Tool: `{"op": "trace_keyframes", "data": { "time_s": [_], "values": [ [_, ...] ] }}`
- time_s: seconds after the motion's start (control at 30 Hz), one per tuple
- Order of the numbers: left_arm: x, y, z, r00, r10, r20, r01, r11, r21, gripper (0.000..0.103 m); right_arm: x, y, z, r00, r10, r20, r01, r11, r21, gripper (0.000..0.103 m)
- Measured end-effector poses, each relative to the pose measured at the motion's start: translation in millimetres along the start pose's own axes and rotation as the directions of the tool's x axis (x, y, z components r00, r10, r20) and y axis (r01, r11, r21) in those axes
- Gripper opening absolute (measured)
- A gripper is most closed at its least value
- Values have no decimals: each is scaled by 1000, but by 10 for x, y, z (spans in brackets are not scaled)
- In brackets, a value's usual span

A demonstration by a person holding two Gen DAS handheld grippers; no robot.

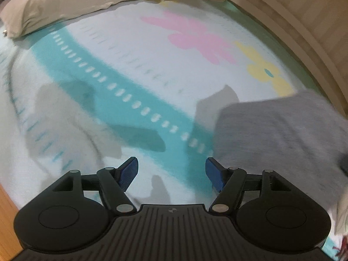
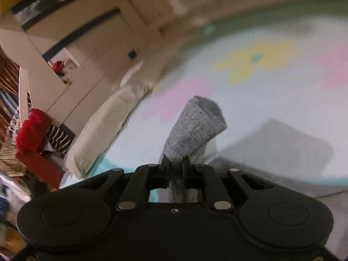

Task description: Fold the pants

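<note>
Grey, speckled cloth is pinched tight between the two fingers of the right tongs (image 2: 175, 165). This cloth is part of the pants (image 2: 193, 128). The fingers are pressed close together on it, and a bunched fold of the pants sticks up and out past the tips, lifted off the bed. More grey cloth lies low on the bed, just beside the right tongs and down toward the near edge. A dark shadow falls on the bed sheet (image 2: 271, 100) next to the lifted fold.

The left tongs (image 1: 171, 170) are wide open and hold nothing. Their blue pads (image 1: 128, 174) are far apart, with only the sheet showing between them. They hang over the bed, and their shadows lie on the sheet below.

In the left view, the pants (image 1: 282, 134) are a flat grey pile on the bed, off to the right of the open tongs, near the bed's side edge with the wooden frame (image 1: 304, 21). The picture is blurry there, so the folds are hard to see.

The bed sheet (image 1: 130, 50) is white with a teal stripe, a pink flower and a yellow flower. A tan pillow (image 1: 65, 2) lies along the far edge of the bed. In the right view, a pillow (image 2: 104, 126) sits at the bed's edge, and a red cloth (image 2: 32, 130) hangs past it.
</note>
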State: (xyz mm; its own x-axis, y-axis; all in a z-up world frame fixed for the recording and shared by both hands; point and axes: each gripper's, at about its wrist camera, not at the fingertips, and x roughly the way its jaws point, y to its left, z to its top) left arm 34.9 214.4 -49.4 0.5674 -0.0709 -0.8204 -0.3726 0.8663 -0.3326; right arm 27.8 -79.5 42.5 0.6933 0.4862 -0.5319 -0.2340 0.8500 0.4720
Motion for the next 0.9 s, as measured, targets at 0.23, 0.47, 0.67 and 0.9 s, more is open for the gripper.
{"op": "trace_keyframes", "data": {
  "time_s": [0.23, 0.47, 0.67, 0.9],
  "values": [
    [-27, -457, -200, 998, -52, -21, 55, 986, 155, 67, -782, -655, -584, 945, -327, 14, 325, 943, 63, 18],
    [-52, -873, -444, 994, -98, -41, 106, 939, 326, 67, -768, -1547, -1011, 904, -358, -234, 409, 884, 226, 56],
    [-104, -1218, -609, 990, -142, -21, 136, 880, 455, 67, -1008, -1437, -667, 927, -369, -75, 376, 913, 159, 67],
    [14, -1556, -885, 980, -179, -87, 197, 812, 549, 67, -513, -1761, -421, 943, -316, -105, 322, 946, 48, 74]
  ]
}}
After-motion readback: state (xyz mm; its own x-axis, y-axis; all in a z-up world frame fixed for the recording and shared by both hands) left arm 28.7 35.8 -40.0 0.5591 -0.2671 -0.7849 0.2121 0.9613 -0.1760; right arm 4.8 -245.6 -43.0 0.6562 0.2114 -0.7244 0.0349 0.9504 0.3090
